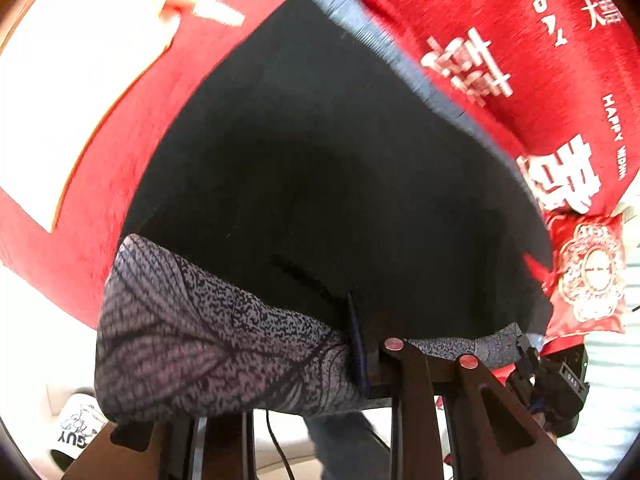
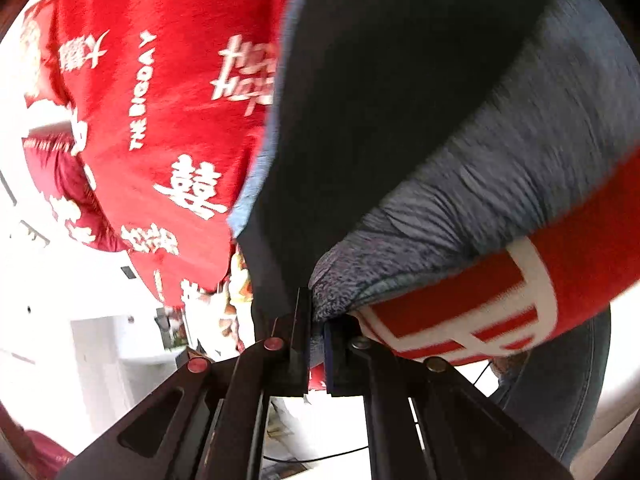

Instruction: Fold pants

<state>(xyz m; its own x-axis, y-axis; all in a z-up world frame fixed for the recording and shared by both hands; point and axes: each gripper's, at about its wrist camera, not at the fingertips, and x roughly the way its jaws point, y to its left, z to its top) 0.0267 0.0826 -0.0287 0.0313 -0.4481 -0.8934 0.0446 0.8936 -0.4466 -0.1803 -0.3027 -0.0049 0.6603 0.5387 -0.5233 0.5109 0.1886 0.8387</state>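
Jaws of both grippers seemingly pinch the pants (image 1: 320,168) edge.

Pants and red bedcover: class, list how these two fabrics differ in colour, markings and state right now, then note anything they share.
The pants are dark, near black with a grey speckled band; the red bedcover is bright red. The bedcover carries white characters and lettering; the pants show none. The pants are pinched by the left gripper and right gripper; the bedcover lies ungripped beneath. Both are soft cloth.
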